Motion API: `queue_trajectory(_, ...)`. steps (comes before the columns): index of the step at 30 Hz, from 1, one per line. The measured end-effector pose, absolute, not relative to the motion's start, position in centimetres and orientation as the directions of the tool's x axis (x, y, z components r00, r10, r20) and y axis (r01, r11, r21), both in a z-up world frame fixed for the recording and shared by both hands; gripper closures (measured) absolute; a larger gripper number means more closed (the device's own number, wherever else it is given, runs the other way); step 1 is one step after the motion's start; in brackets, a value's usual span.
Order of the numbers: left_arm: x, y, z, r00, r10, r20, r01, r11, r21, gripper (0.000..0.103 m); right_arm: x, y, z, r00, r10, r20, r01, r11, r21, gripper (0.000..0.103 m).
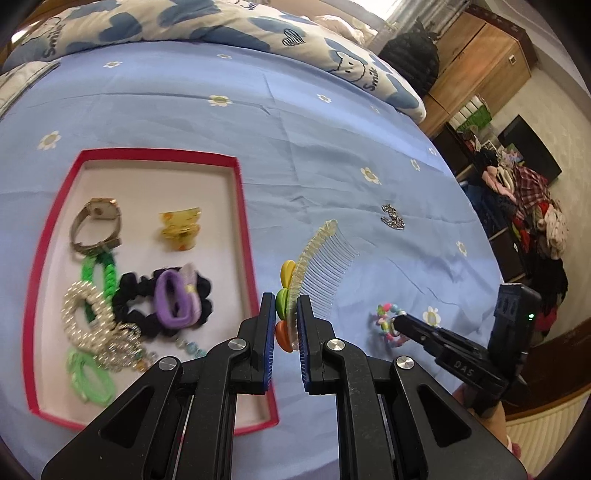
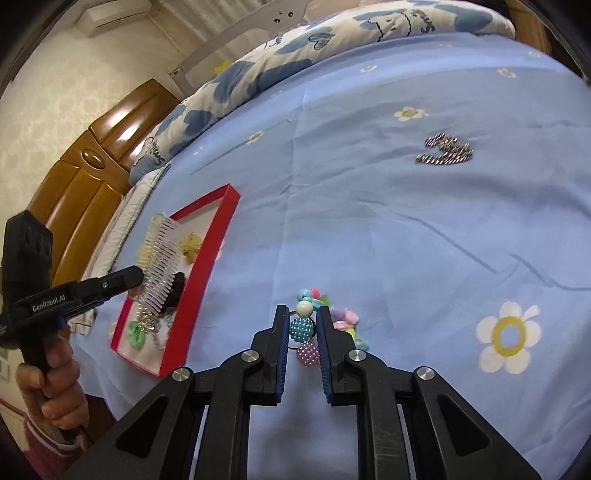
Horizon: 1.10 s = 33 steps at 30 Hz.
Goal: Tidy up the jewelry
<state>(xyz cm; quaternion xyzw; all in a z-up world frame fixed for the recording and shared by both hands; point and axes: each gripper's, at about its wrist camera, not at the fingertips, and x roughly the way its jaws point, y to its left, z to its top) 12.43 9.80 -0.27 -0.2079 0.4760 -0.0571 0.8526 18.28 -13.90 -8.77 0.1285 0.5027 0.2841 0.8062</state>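
My left gripper (image 1: 285,306) is shut on a clear hair comb (image 1: 317,266) with coloured flower beads and holds it above the bed, just right of the red tray (image 1: 243,206). In the right wrist view the comb (image 2: 159,269) hangs over the tray (image 2: 210,243). My right gripper (image 2: 303,314) is shut on a colourful bead bracelet (image 2: 306,328) lying on the blue sheet; it also shows in the left wrist view (image 1: 388,325). A silver chain piece (image 1: 393,217) lies loose on the sheet, also seen in the right wrist view (image 2: 445,149).
The tray holds a watch (image 1: 96,225), a yellow clip (image 1: 181,229), a green chain (image 1: 98,273), pearl bracelets (image 1: 88,317), a black scrunchie (image 1: 136,306) and a purple hair tie (image 1: 177,299). A patterned duvet (image 1: 236,26) lies at the back. The bed's right edge (image 1: 476,218) drops to the floor.
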Motion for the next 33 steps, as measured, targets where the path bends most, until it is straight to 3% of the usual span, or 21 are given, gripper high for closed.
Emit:
queue_trajectory(8,10.4,10.9,-0.3,0.547,-0.287,-0.786,-0.124,0.901,-0.415,0.094,17.0,-11.8,-11.2,0.259,0.583,-0.770,-0.331,0.802,0.497,0.088)
queue_trajectory(16,9.3,11.0,-0.2,0.551,-0.283,-0.785,-0.128,0.901,-0.415,0.094,17.9,-10.7,-11.4,0.250,0.594,-0.765,-0.315,0.797,0.515,0.074)
queue_trajectory(20,9.0,11.2,0.0,0.556,-0.281,-0.783,-0.132,0.900,-0.416,0.094,18.7,-10.1,-11.7,0.246,0.593,-0.767,-0.308,0.798,0.518,0.073)
queue_trajectory(26,8.7,11.7,0.3,0.564,-0.280,-0.777,-0.137,0.896,-0.422,0.094,18.4,-10.1,-10.5,0.274,0.557,-0.784,-0.325,0.821,0.469,0.073)
queue_trajectory(29,8.6,11.9,0.4,0.569,-0.281,-0.773,-0.135,0.895,-0.425,0.094,17.6,-10.2,-10.2,0.263,0.538,-0.801,-0.369,0.823,0.432,0.063)
queue_trajectory(33,8.6,11.9,0.4,0.570,-0.286,-0.771,-0.132,0.894,-0.429,0.094,16.3,-10.8,-10.8,0.240,0.504,-0.830,-0.424,0.823,0.377,0.062)
